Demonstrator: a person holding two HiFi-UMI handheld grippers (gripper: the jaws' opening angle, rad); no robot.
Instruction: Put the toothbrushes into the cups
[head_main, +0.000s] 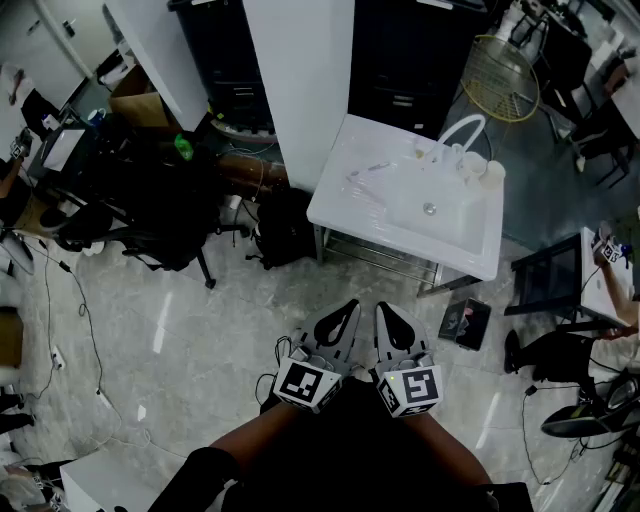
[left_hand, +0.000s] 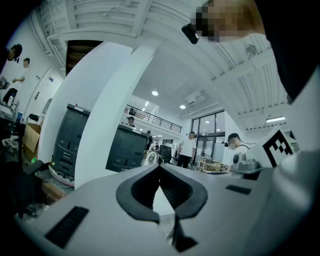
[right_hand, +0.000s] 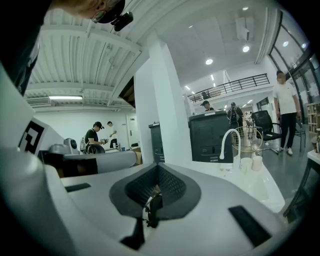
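A white sink unit (head_main: 472, 250) stands ahead of me, with a curved white tap (head_main: 462, 128). Two pale cups (head_main: 472, 160) sit by the tap at the back right; the right gripper view shows them too (right_hand: 251, 163). Thin pale toothbrushes (head_main: 366, 172) lie on the counter's left part, too faint to count. My left gripper (head_main: 349, 304) and right gripper (head_main: 384, 307) are held side by side low in the head view, well short of the sink. Both are shut with nothing between the jaws (left_hand: 160, 168) (right_hand: 157, 166).
A white pillar (head_main: 300, 80) rises left of the sink, with black cabinets (head_main: 410, 60) behind. A black office chair (head_main: 160, 215) and a black bag (head_main: 285, 228) stand at the left. A small dark box (head_main: 465, 322) lies on the floor by the sink. Cables trail at the left.
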